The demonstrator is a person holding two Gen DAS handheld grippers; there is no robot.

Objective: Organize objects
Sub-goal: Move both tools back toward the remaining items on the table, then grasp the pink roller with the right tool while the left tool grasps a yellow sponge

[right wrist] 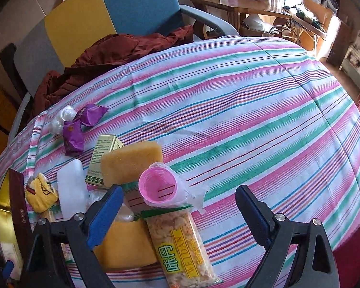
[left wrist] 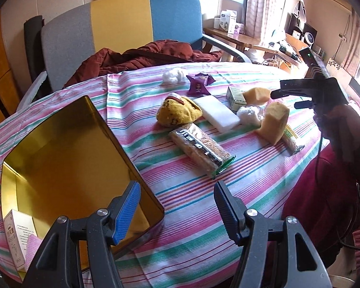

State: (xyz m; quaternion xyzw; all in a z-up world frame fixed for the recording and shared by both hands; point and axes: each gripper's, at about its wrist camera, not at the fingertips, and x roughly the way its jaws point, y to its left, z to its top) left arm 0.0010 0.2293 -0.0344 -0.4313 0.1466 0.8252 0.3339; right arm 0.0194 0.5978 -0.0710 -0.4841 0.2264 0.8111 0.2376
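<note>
Two grippers hang wide open, holding nothing: left gripper (left wrist: 177, 212) beside the gold tin (left wrist: 67, 158), right gripper (right wrist: 180, 216) over the snack bar (right wrist: 182, 247) (at 6 o'clock); next, probably close on it.

Yellow label on the clear snack bar wrapper (right wrist: 183, 247) reading "WEIDAN" beside green characters "味丹", small print on the green and gold box (right wrist: 102, 158) too fine to read, white box (left wrist: 15, 236) print illegible
</note>
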